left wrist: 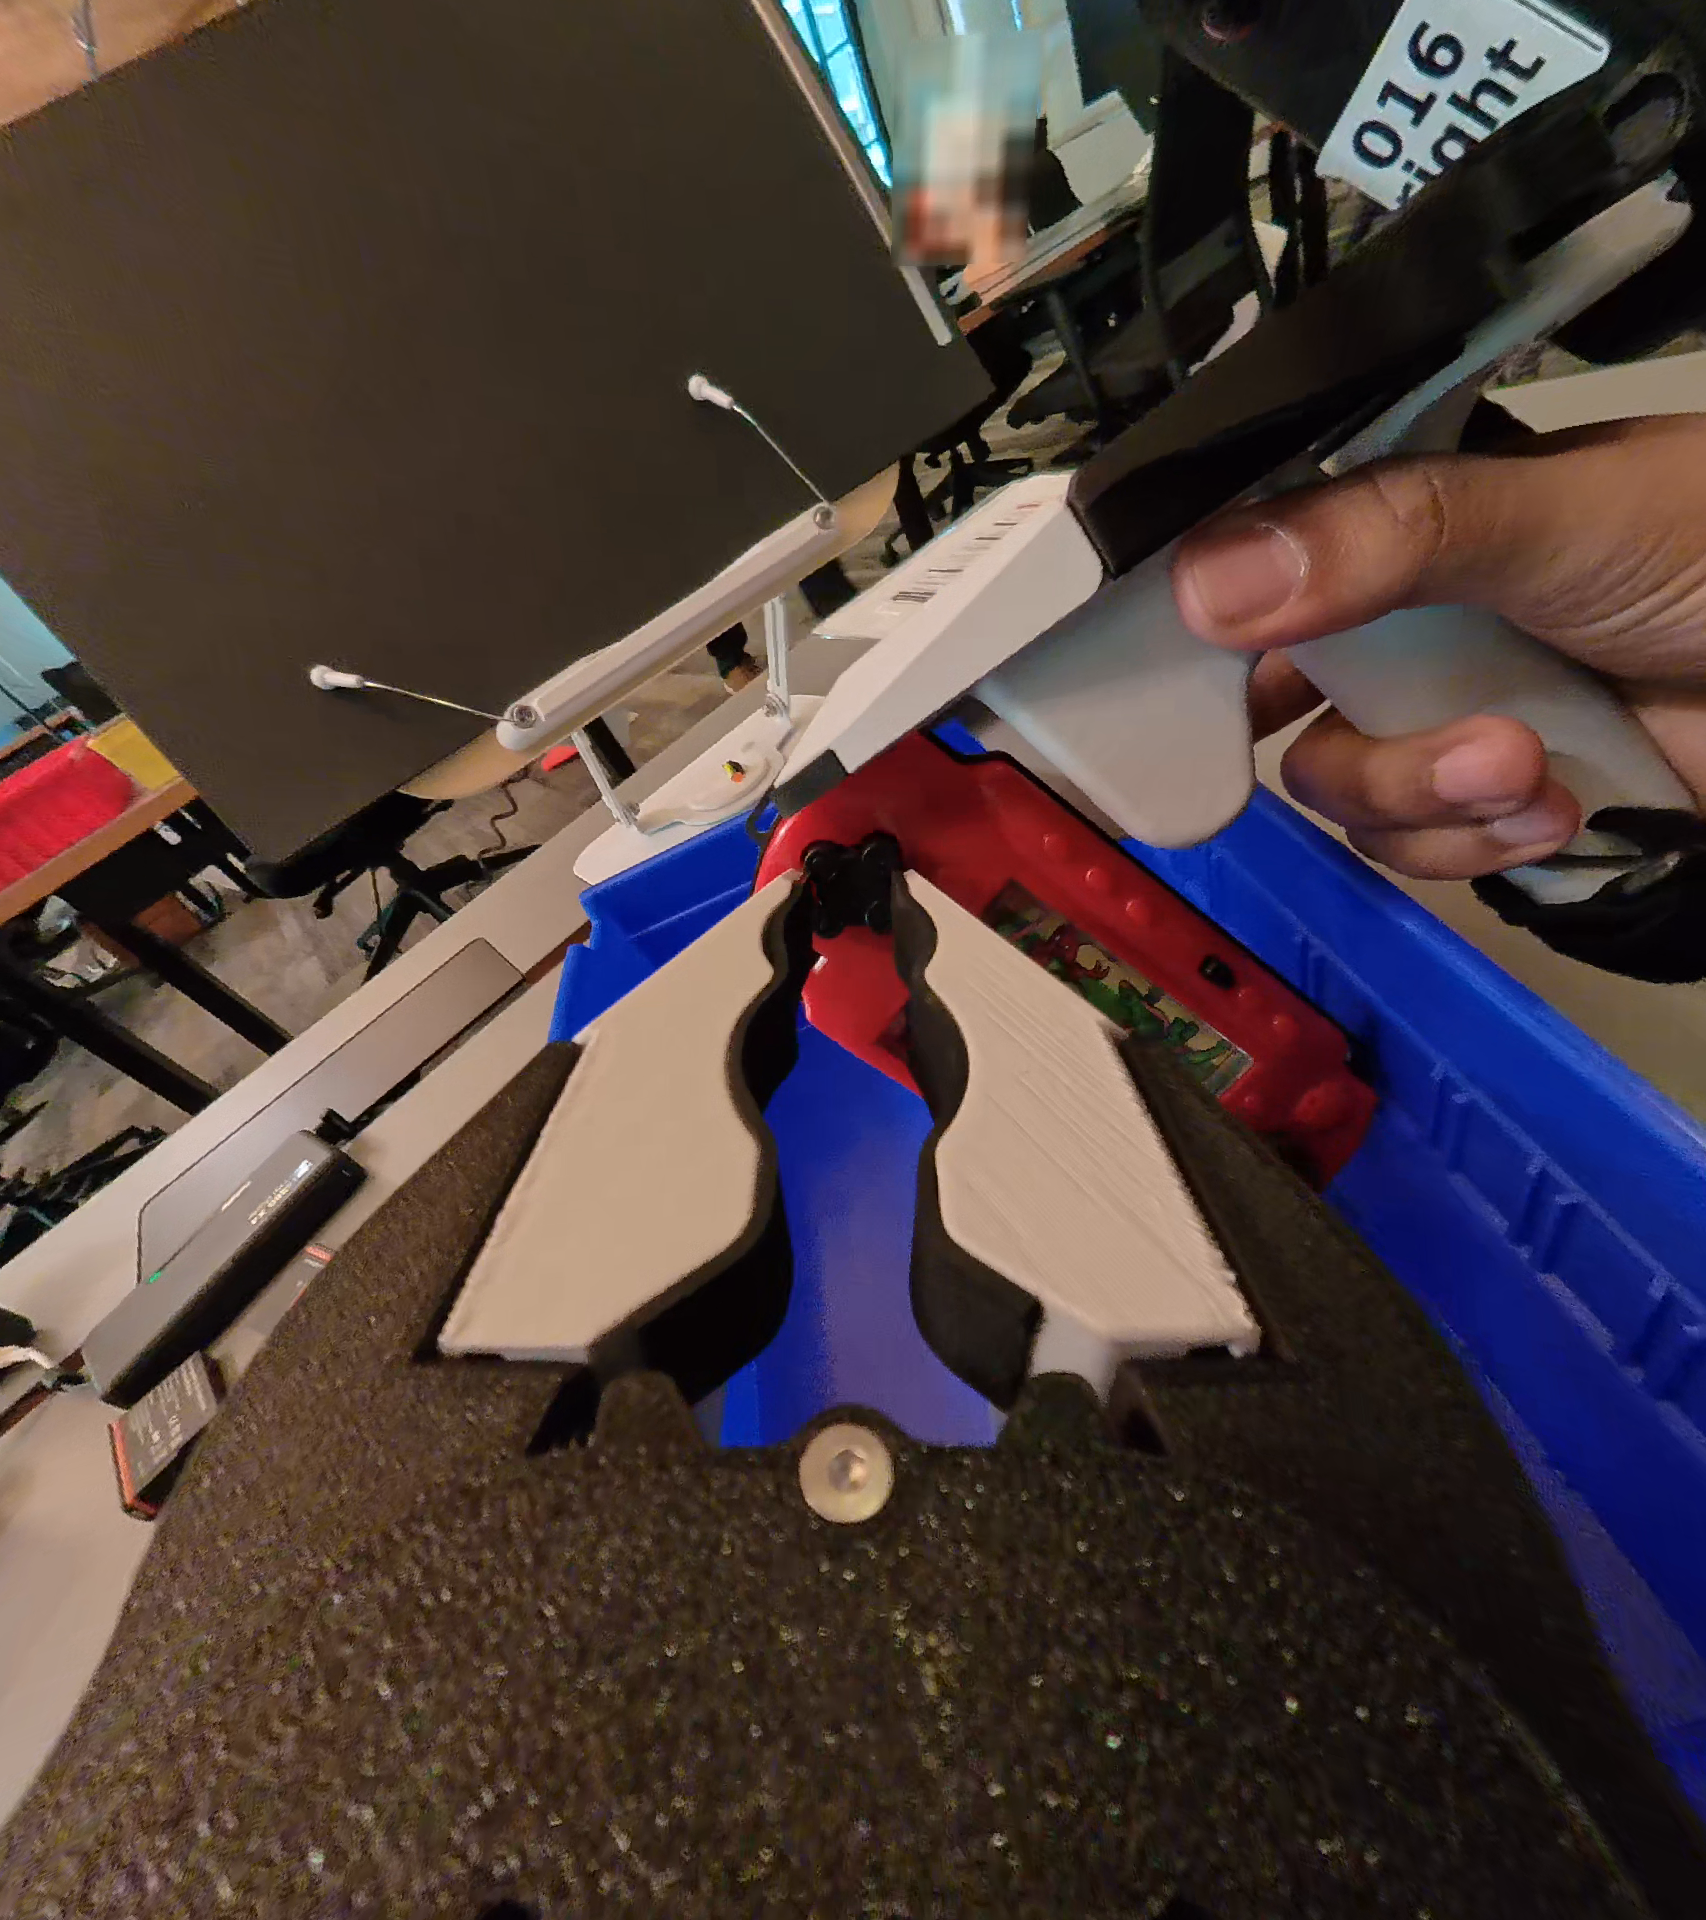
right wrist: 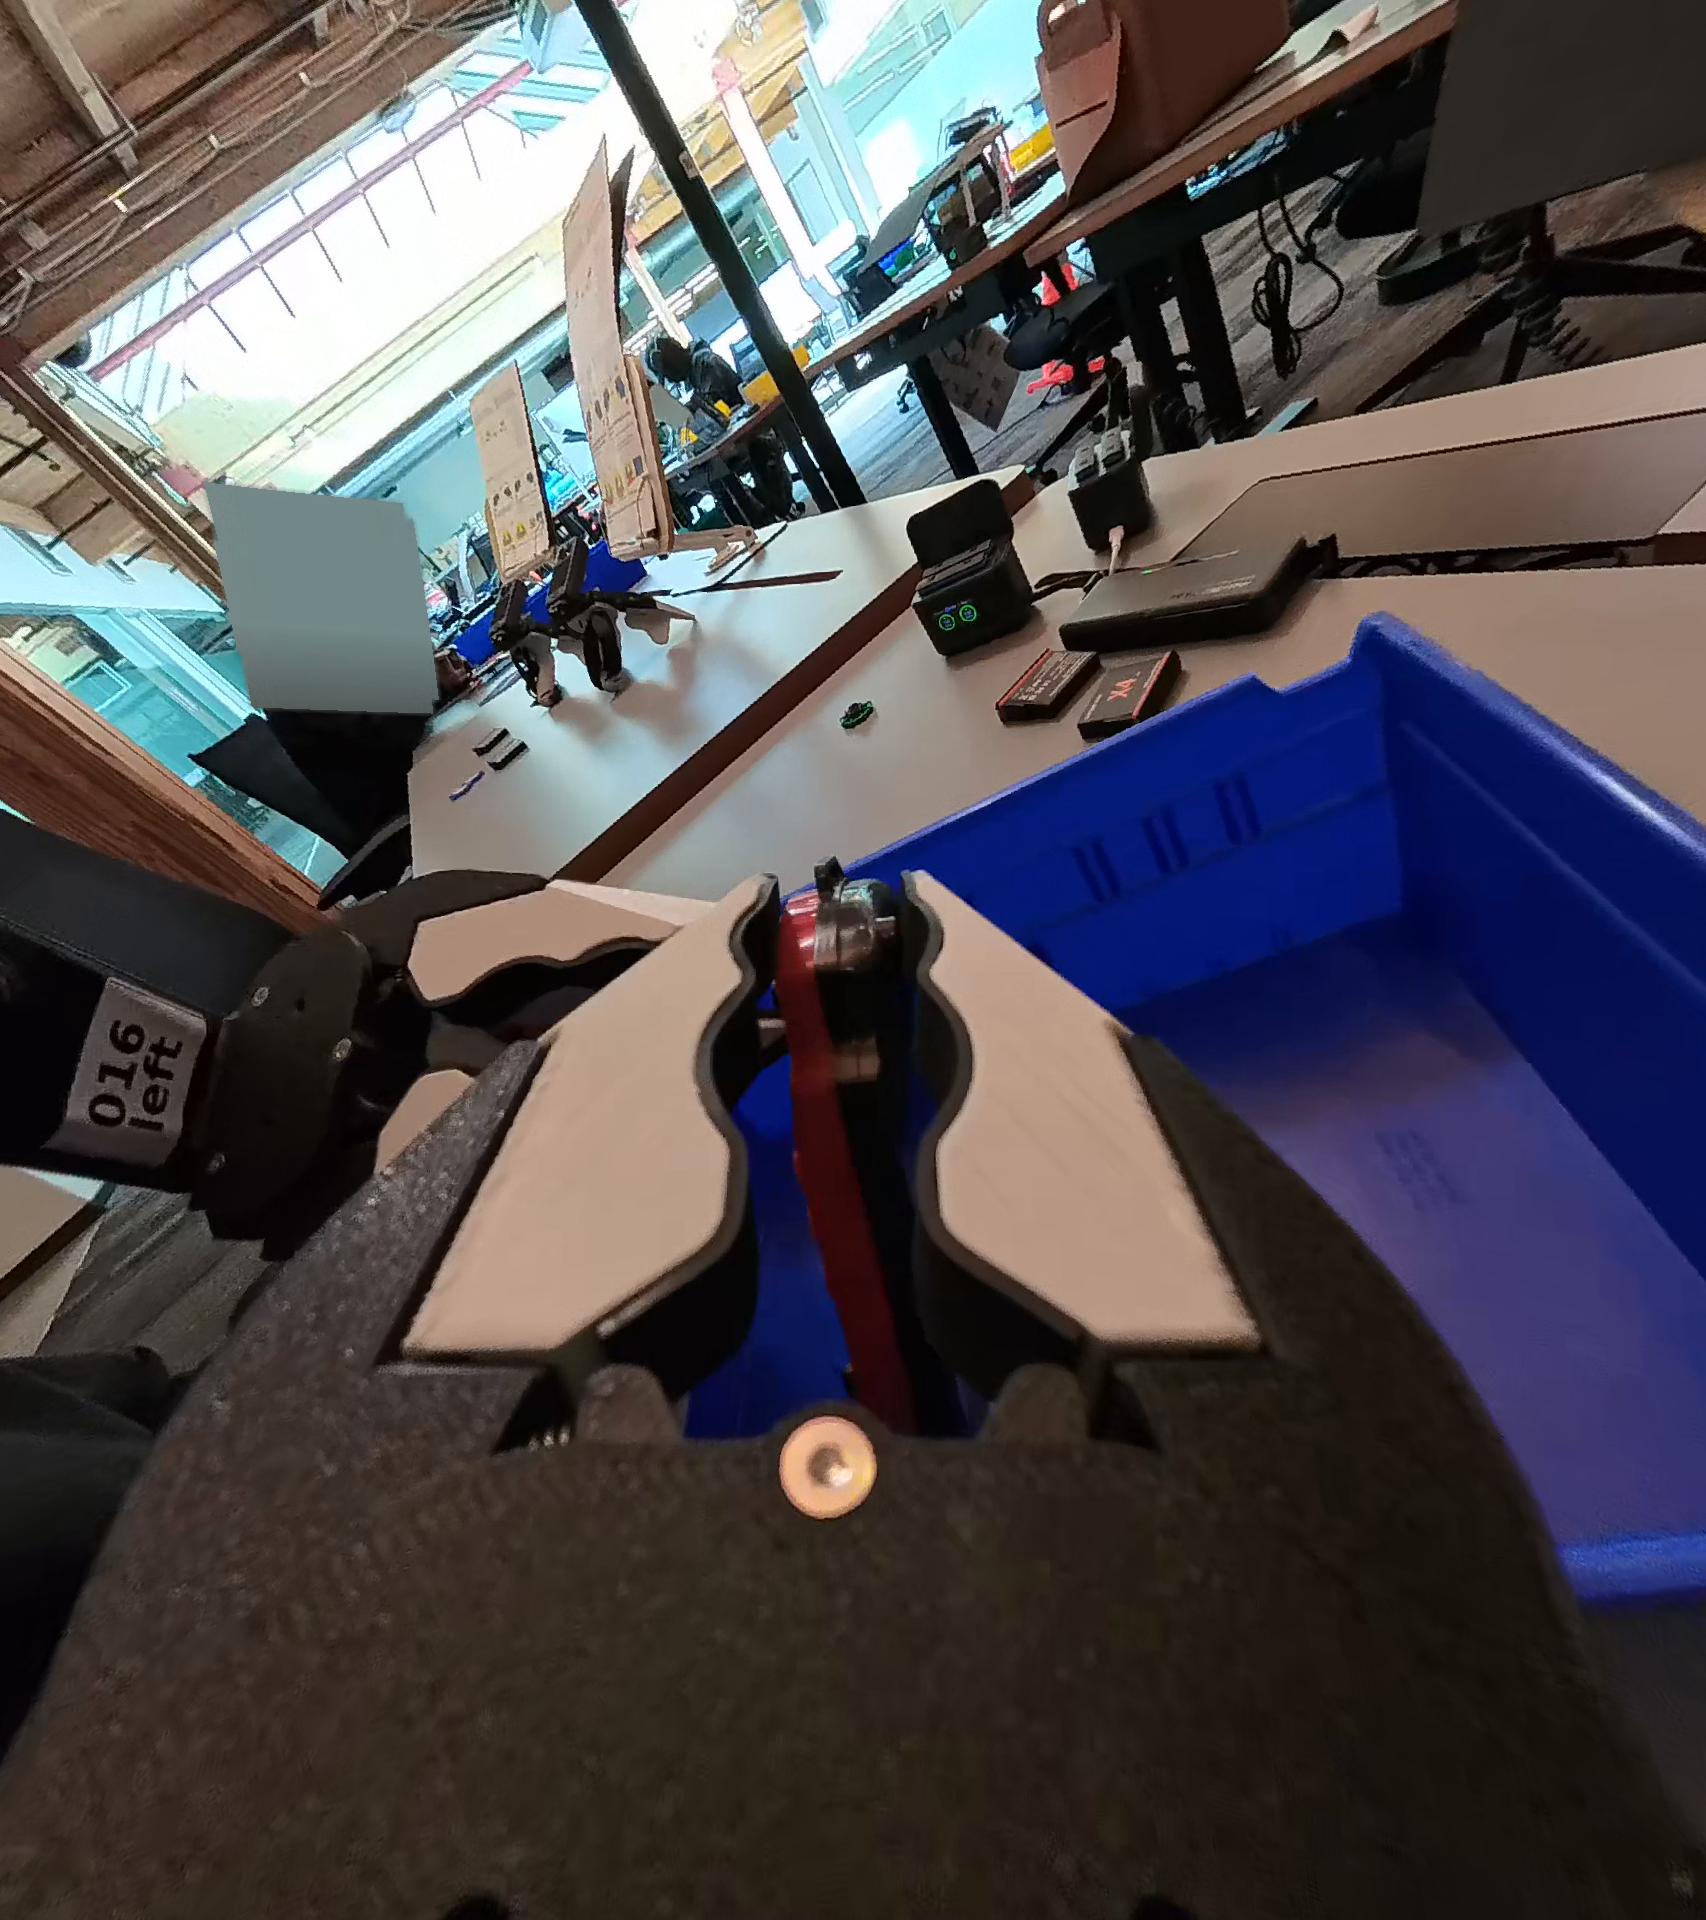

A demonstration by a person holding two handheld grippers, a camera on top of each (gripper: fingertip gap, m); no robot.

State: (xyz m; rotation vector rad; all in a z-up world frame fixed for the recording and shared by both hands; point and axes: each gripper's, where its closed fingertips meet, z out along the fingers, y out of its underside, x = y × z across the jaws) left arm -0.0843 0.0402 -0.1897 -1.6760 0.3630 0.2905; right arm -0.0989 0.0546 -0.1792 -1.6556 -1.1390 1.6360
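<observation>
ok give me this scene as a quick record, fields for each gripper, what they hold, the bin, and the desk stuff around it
left gripper: shut on a small black knob of the red toy
right gripper: shut on the red toy's edge
red toy: flat, picture panel on its face, held over the blue bin
blue bin: plastic; the floor that shows is bare
hand: grips the right gripper's handle
desk: black hub, charger case, two small batteries
</observation>
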